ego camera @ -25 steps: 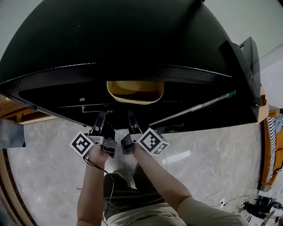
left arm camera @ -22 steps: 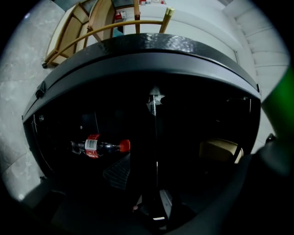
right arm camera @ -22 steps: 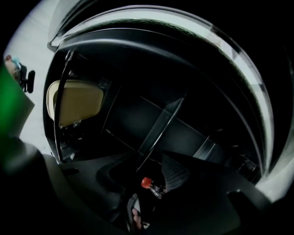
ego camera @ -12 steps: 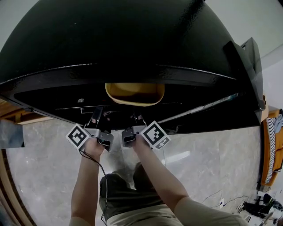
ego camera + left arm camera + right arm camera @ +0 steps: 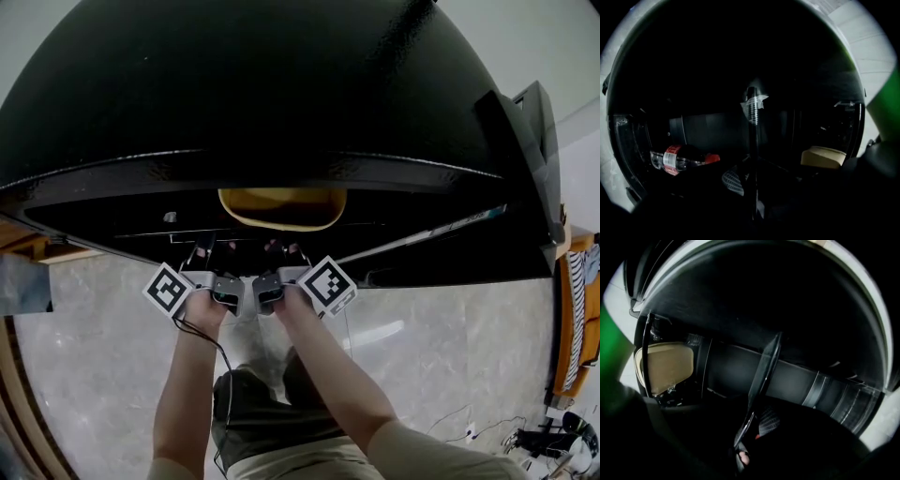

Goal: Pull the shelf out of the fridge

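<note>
Shelf (image 5: 766, 362) edge is pinched, apparently, by left gripper (image 5: 750, 183) and right gripper (image 5: 752, 427), jaws just closed, for pulling.

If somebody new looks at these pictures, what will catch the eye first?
The large black fridge fills the top of the head view, with a tan container bright in its dark opening. Just below it, the left gripper and right gripper have just been closing their jaws on the edge of the thin shelf. A red-labelled bottle lies at the left in the left gripper view.
</note>
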Tool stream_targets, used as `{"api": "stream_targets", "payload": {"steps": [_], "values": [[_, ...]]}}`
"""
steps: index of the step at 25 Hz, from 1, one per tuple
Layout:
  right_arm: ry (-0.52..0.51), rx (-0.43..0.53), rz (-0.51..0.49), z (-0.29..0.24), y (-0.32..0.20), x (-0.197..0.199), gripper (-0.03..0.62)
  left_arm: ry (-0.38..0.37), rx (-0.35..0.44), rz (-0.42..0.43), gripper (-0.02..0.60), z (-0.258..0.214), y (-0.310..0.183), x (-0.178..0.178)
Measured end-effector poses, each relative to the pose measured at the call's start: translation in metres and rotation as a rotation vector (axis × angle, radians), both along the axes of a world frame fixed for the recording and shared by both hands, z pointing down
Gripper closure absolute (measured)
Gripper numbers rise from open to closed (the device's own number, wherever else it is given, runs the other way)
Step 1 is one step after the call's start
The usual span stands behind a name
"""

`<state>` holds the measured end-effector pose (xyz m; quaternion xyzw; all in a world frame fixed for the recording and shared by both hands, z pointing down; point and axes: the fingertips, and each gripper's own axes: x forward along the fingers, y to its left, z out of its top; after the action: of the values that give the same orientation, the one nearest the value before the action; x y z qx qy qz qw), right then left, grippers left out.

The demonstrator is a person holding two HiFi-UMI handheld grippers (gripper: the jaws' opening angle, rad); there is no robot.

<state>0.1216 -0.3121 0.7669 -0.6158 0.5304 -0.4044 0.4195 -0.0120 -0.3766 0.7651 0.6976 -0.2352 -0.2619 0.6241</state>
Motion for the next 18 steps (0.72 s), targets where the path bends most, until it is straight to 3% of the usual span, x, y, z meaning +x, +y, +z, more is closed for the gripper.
{"api": "stream_targets", "payload": {"steps": [18], "values": [[-0.066, -0.068, -0.05, -0.004, 0.053, -0.027, 0.571, 0.013, -0.075, 0.017, 0.566, -0.006, 0.056, -0.026]]}}
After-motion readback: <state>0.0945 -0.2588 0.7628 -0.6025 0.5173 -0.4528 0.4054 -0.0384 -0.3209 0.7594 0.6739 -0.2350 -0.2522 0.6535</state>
